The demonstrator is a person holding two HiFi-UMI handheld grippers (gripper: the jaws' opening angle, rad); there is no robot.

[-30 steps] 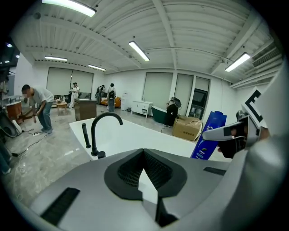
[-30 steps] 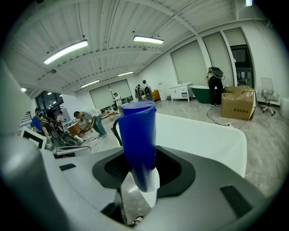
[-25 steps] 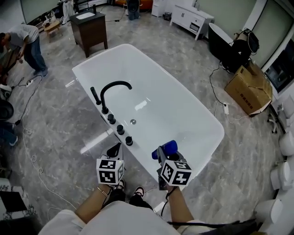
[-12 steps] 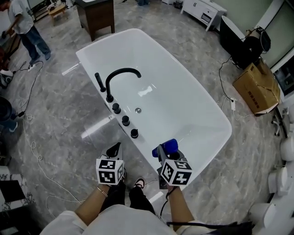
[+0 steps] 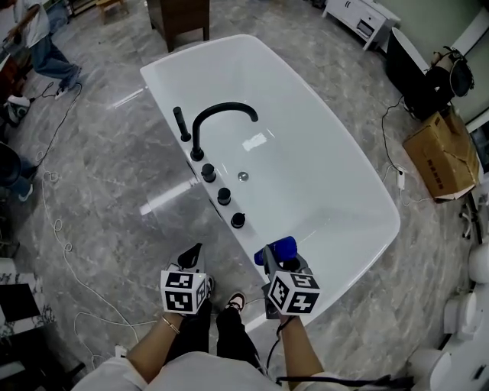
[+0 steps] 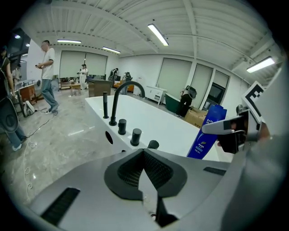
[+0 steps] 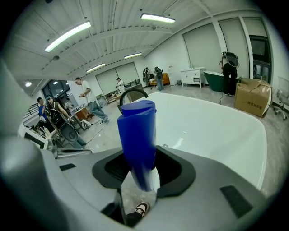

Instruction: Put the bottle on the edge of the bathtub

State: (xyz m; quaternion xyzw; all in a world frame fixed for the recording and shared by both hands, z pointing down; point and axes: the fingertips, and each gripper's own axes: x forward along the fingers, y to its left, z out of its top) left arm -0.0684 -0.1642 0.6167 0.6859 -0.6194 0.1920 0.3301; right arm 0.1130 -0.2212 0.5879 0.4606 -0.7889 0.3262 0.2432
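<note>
A white bathtub (image 5: 344,252) fills the middle of the head view, with a black arched faucet (image 5: 221,122) and several black knobs (image 5: 224,195) along its left rim. My right gripper (image 5: 275,256) is shut on a blue bottle (image 5: 280,247), held over the tub's near rim. In the right gripper view the blue bottle (image 7: 137,135) stands upright between the jaws, the tub (image 7: 216,131) behind it. My left gripper (image 5: 191,254) hangs over the floor just left of the rim, shut and empty (image 6: 143,153). The left gripper view shows the bottle (image 6: 207,133) at its right.
Grey marble floor surrounds the tub, with cables (image 5: 61,244) trailing at the left. A person (image 5: 38,34) stands far left. A dark cabinet (image 5: 179,19) is beyond the tub and a cardboard box (image 5: 443,156) lies at the right. My shoes (image 5: 235,302) are below the grippers.
Both grippers have sunk and come nearer the tub's near rim; the tub has shifted right in the head view. The bottle stays in the right gripper.
</note>
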